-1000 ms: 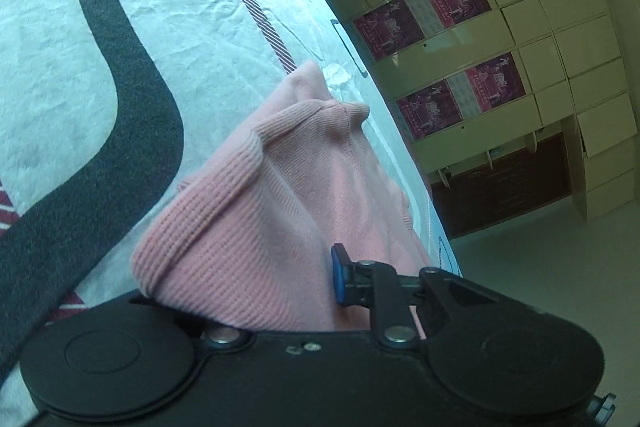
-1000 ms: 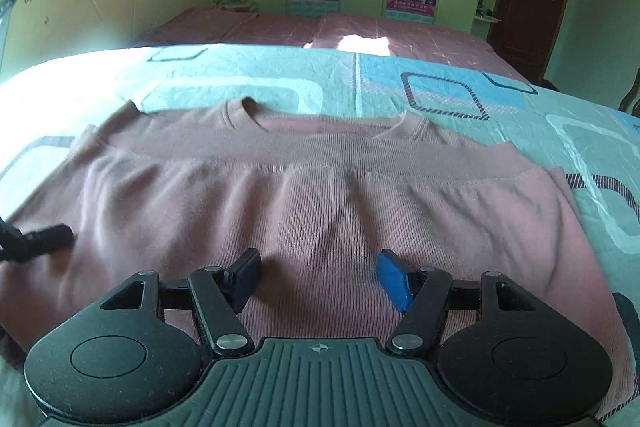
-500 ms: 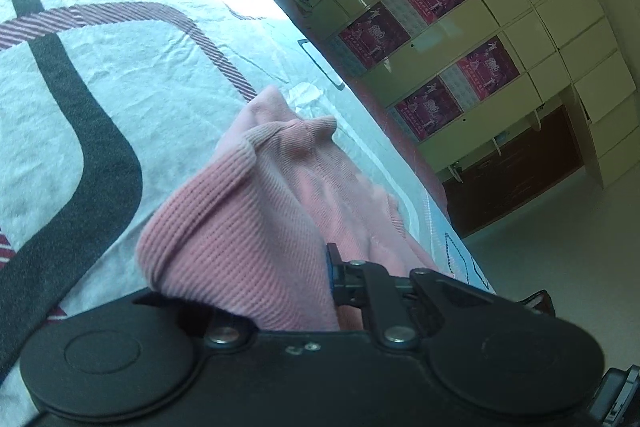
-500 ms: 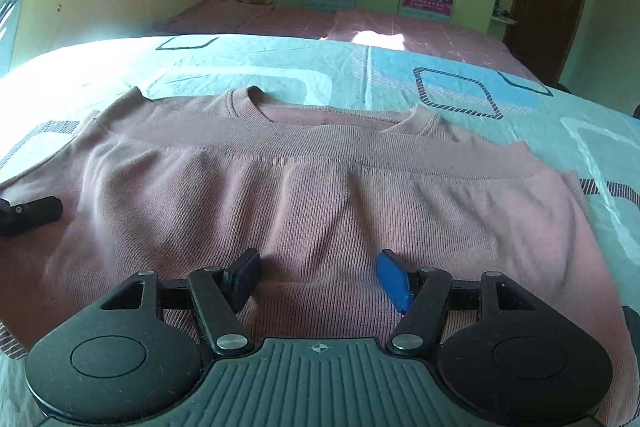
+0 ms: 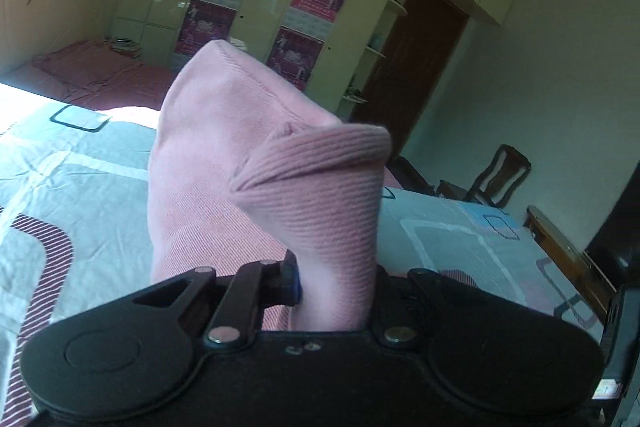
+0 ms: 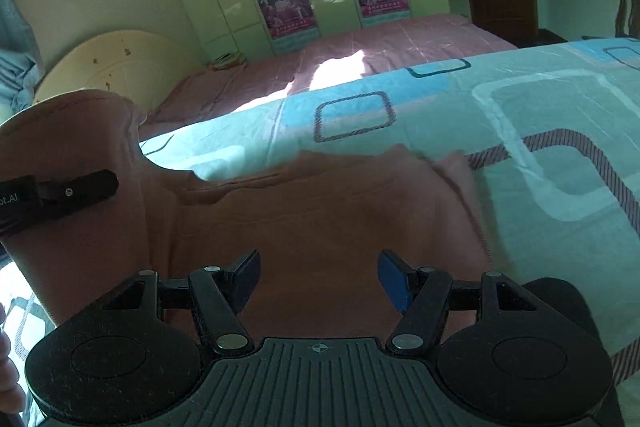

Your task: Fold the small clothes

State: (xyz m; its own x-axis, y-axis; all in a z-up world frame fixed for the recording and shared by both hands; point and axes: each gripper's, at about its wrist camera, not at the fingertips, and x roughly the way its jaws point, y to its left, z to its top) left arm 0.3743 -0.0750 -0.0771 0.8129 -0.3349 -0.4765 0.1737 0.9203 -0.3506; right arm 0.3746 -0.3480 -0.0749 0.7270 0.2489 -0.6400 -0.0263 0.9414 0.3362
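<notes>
Left tongs (image 5: pixel 336 291) are clamped on the ribbed edge of the pink knit sweater (image 6: pixel 320 227), lifting that side off the patterned bedsheet (image 6: pixel 540 147). Right tongs (image 6: pixel 318 277) gape, holding nothing. With only 1 grip, the knit could slip or the flat half drag and bunch.

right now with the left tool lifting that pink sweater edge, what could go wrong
The left tool pinches only a bunched ribbed edge of the pink sweater, so it may slip out mid-fold. The right tool is open above the cloth and pins nothing, so the whole sweater could drag across the bedsheet instead of folding.
</notes>
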